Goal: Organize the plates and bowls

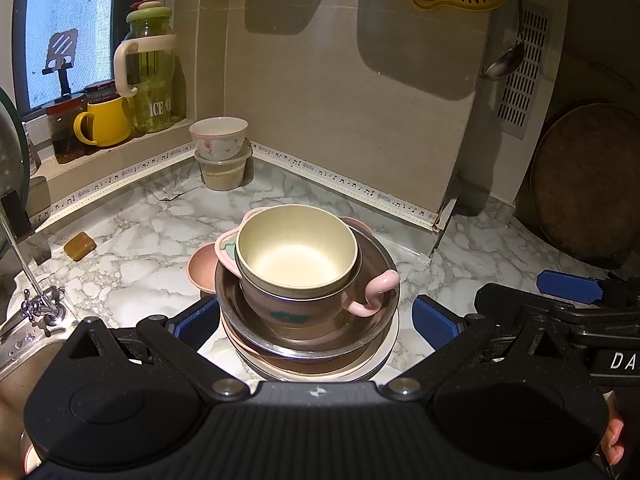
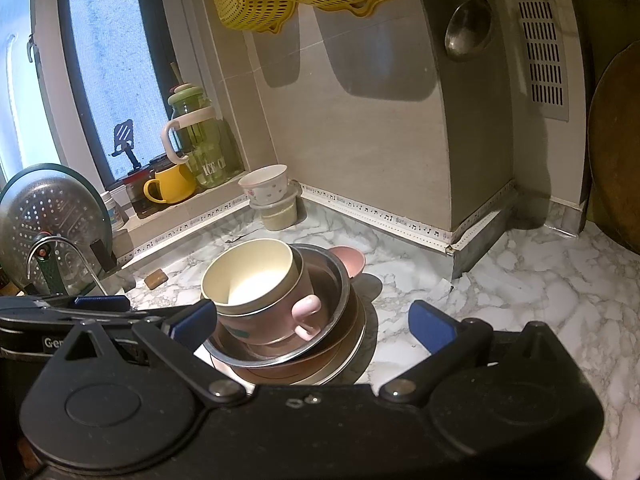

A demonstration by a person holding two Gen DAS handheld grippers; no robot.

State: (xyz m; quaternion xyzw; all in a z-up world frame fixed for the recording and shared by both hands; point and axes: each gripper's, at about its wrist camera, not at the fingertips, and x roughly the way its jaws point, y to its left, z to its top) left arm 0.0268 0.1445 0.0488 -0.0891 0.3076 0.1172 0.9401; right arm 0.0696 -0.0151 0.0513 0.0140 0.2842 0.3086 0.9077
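With both grippers, left (image 1: 316,320) and right (image 2: 314,322), spread wide and empty, we close evenly on the stack's steel bowl (image 1: 308,334) rim.

Stack on marble countertop: cream round bowl (image 1: 296,250) upright, nested inside pink two-handled cup (image 1: 304,300), handle loop facing front right. Cup sits in stainless steel bowl (image 1: 376,312), slightly tilted. Steel bowl rests on brownish-pink plate (image 2: 344,346), which lies on white plate (image 2: 356,356). Small pink bowl (image 1: 202,268) upright, just beside stack at its far side.
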